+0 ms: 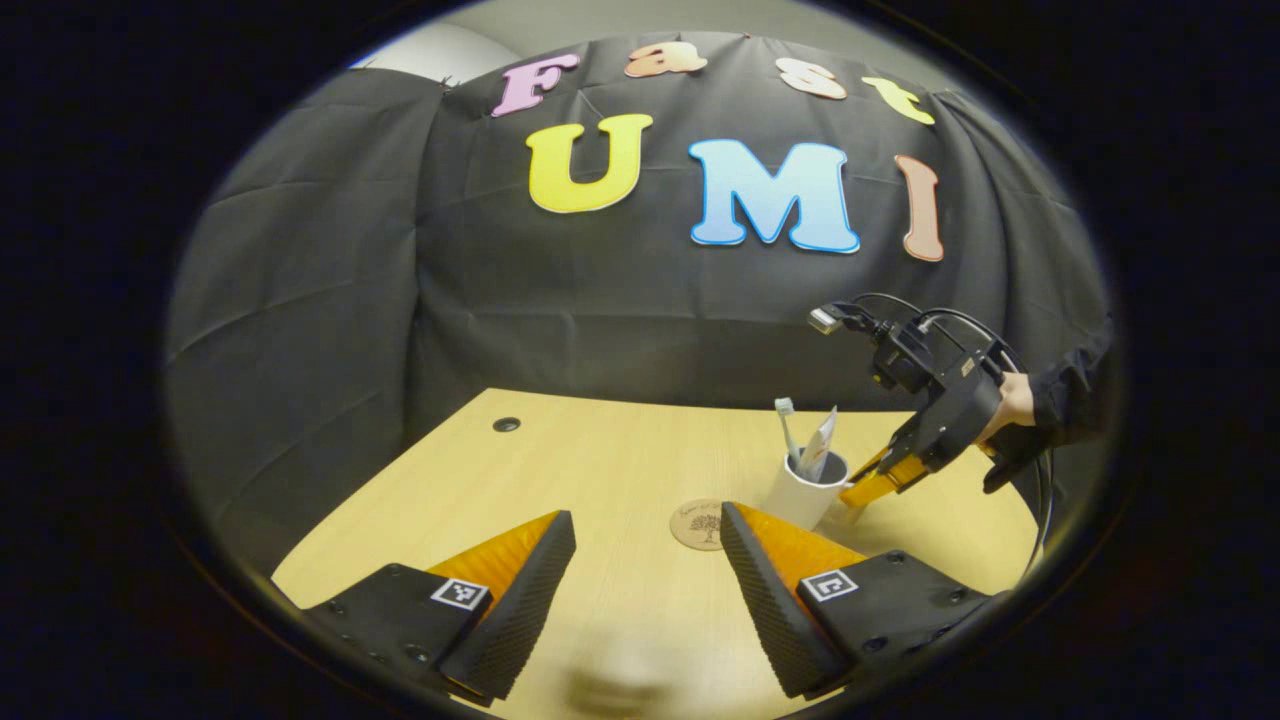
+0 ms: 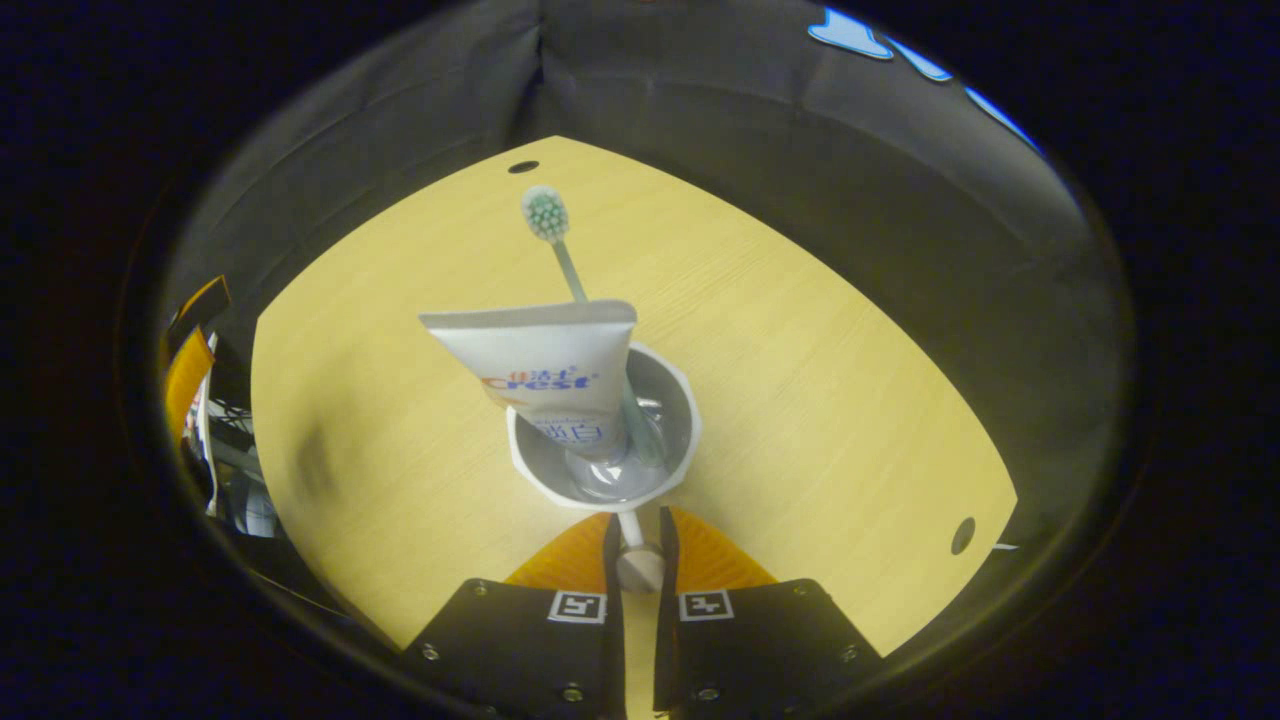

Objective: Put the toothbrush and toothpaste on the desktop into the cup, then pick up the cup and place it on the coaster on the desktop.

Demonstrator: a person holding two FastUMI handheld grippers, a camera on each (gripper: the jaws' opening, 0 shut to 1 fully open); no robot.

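In the left gripper view, the left gripper (image 1: 648,560) hangs over the counter (image 1: 600,450) with its fingers (image 1: 525,590) spread wide and nothing between them. The coaster (image 1: 697,524) lies just ahead of the right-hand finger's tip. Beyond it stands the white cup (image 1: 803,490), holding the toothbrush (image 1: 786,425) and toothpaste (image 1: 820,440). The right gripper (image 1: 880,480), held by a hand (image 1: 1012,400), reaches the cup's far side.

In the right gripper view, the fingers (image 2: 590,545) are nearly closed, pinching the cup's handle (image 2: 636,545) between them; the cup's bowl (image 2: 603,430) sits straight ahead of the tips. The toothpaste tube (image 2: 545,370) leans to the left finger's side and the toothbrush (image 2: 570,270) slants away past it.

The step in hand looks like carrying the cup to the coaster. A handle grip lets the cup swing, so lift slowly, keep it upright so the tall tube doesn't tip out, and lower it square onto the coaster before releasing.
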